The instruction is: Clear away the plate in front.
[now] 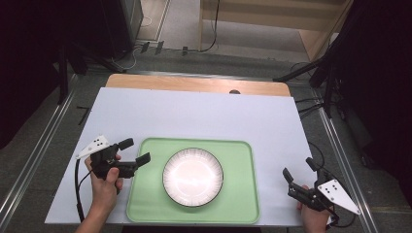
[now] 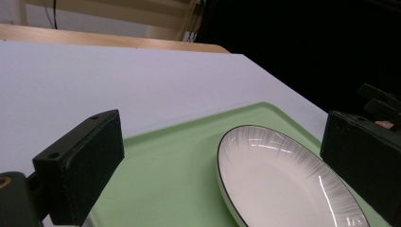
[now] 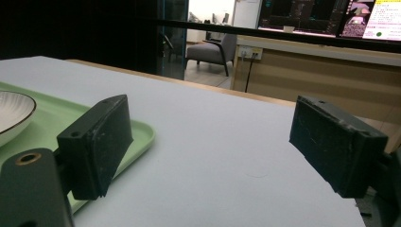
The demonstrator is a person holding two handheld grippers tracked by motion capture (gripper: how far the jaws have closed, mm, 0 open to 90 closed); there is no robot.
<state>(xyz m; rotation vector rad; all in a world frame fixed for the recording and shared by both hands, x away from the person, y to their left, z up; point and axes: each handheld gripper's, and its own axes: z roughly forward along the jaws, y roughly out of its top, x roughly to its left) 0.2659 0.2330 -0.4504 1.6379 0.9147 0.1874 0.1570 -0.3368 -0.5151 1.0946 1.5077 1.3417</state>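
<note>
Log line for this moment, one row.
plate: centred on tray | left tool: open, empty, at tray's left edge | right tool: open, empty, right of tray

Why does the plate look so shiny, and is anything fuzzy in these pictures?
High view: the room light glares white off the middle of the plate on the green tray, and the room around the table is very dark. Left gripper view: thin bright streaks shine on the plate, and the near black fingers look soft. Right gripper view: the far screens are bright and blurry.
</note>
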